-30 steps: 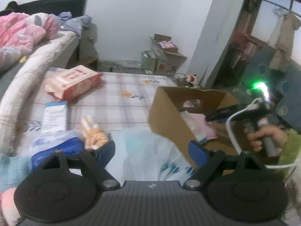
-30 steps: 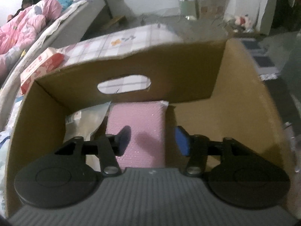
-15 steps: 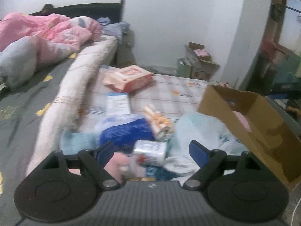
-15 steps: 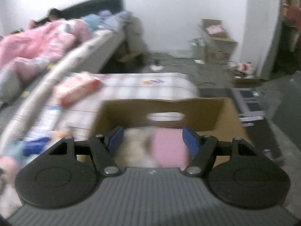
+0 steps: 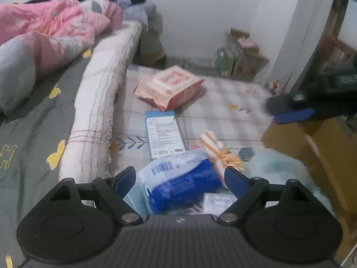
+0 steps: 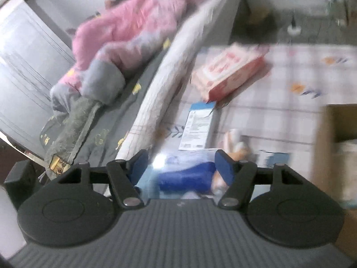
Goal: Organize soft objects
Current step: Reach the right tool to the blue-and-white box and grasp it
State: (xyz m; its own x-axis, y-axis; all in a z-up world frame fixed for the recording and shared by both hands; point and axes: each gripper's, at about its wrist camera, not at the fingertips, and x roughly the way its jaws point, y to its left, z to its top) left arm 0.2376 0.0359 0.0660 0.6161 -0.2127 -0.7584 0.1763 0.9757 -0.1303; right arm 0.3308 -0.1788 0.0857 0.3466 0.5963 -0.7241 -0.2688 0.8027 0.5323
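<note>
A blue and clear soft pack point(image 5: 180, 183) lies on the checked cloth in front of my open left gripper point(image 5: 179, 177), its jaws to either side of it. An orange-striped soft item point(image 5: 219, 154) lies just beyond it. My right gripper point(image 6: 180, 165) is open and empty above the same blue pack point(image 6: 185, 178); its fingers point(image 5: 292, 109) show at the right of the left wrist view. The cardboard box point(image 5: 321, 151) stands to the right. A red-and-white wipes pack point(image 5: 171, 87) and a flat white-blue packet point(image 5: 164, 136) lie farther back.
A bed with a pink quilt point(image 5: 51, 29) and a rolled white mattress edge point(image 5: 100, 93) runs along the left. Boxes point(image 5: 243, 51) stand against the far wall. A pale blue cloth point(image 5: 279, 167) lies beside the cardboard box.
My right gripper came up out of the cardboard box and swung left over the pile. My left gripper turned left and moved in on the blue pack.
</note>
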